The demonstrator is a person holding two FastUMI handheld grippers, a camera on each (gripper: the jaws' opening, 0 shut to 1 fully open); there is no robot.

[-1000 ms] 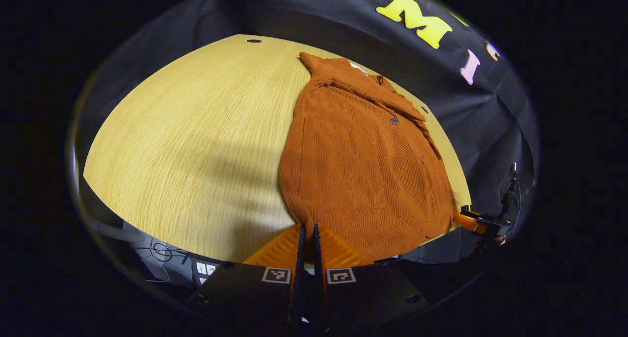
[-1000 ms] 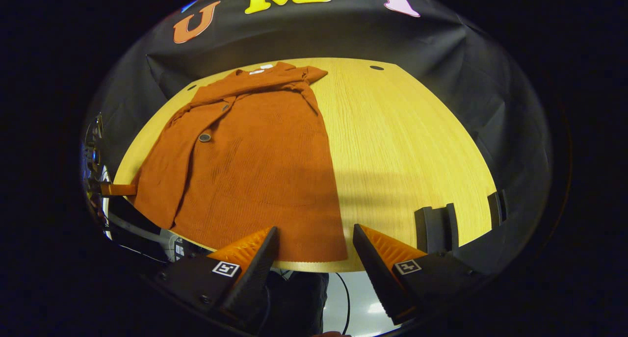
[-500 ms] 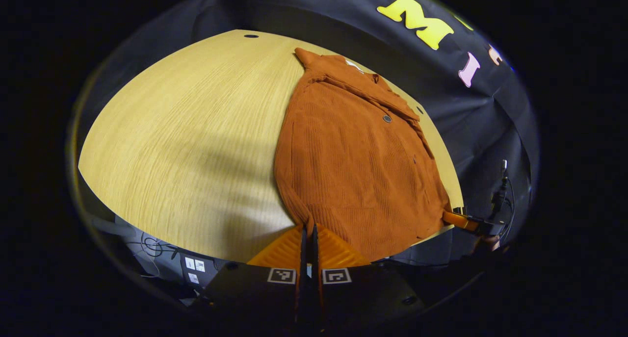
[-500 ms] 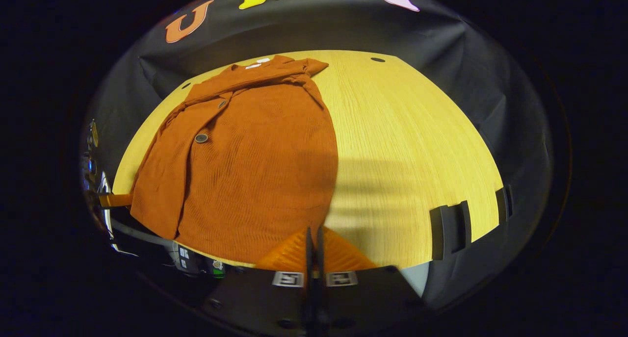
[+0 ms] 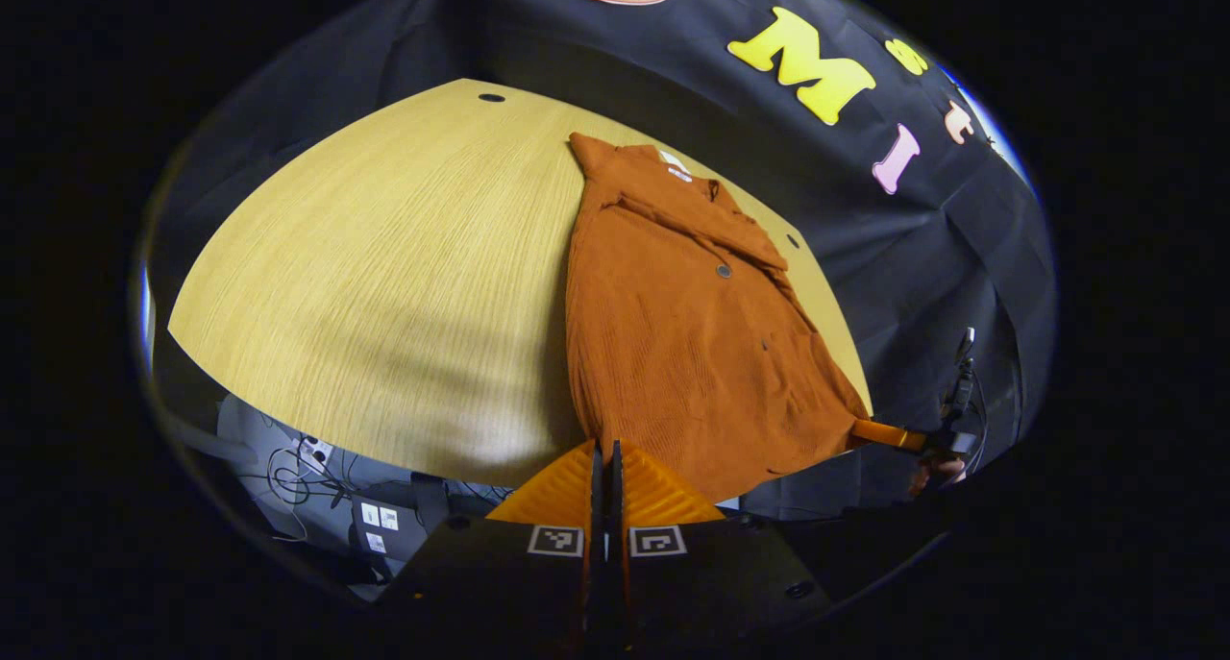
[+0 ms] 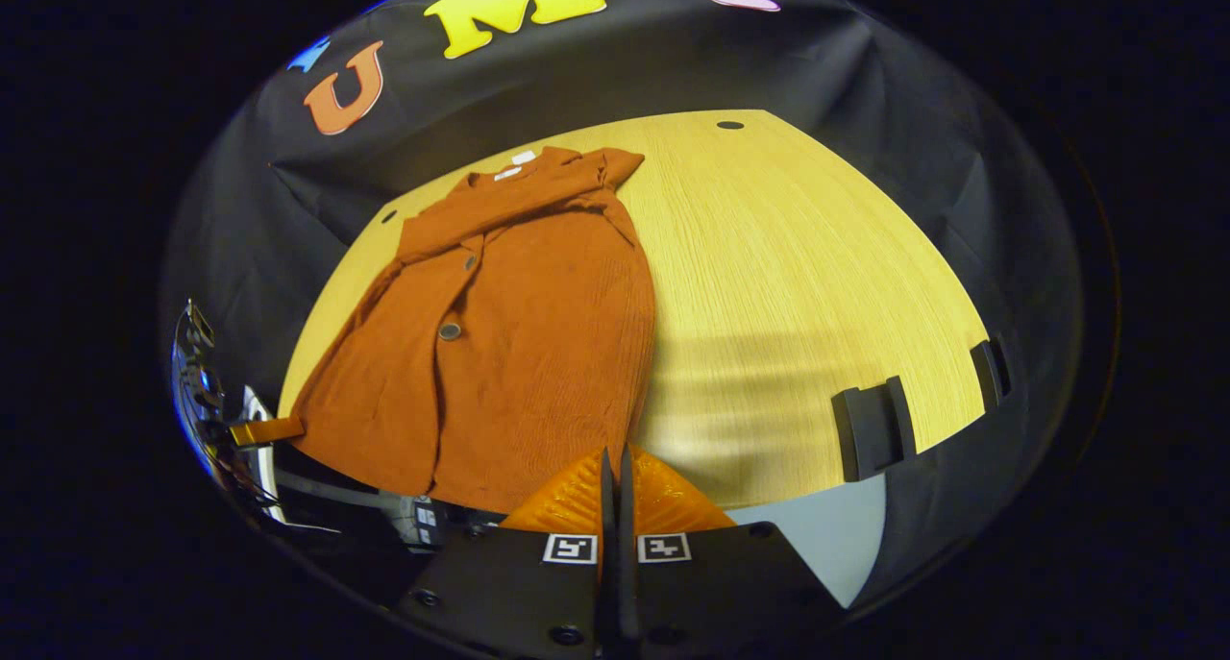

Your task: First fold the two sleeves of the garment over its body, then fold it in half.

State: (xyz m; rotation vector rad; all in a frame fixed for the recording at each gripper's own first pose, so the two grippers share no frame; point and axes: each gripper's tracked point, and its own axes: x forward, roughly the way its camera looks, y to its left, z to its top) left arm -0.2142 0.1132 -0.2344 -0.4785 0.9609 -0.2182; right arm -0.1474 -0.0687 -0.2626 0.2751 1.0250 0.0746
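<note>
A rust-orange knitted garment (image 5: pixel 692 343) lies lengthwise on the wooden table (image 5: pixel 384 256), collar at the far end, with its sleeves lying along the body. In the left gripper view my left gripper (image 5: pixel 605 456) is shut on the near hem corner. The right gripper (image 5: pixel 898 436) shows far right at the other hem corner. In the right gripper view the garment (image 6: pixel 519 324) runs up to my right gripper (image 6: pixel 615 463), shut on its hem corner. The left gripper (image 6: pixel 264 431) holds the opposite corner. The near hem hangs just past the table's front edge.
Two dark clamps (image 6: pixel 870 429) sit on the table edge (image 6: pixel 798 256) to the right of the garment. Cables and boxes (image 5: pixel 317 473) lie on the floor below the front edge. Bare wood stretches on either side of the garment.
My right gripper went from open to shut on the hem corner. Both grippers then drew the hem towards the front edge and the garment pulled straighter and narrower.
</note>
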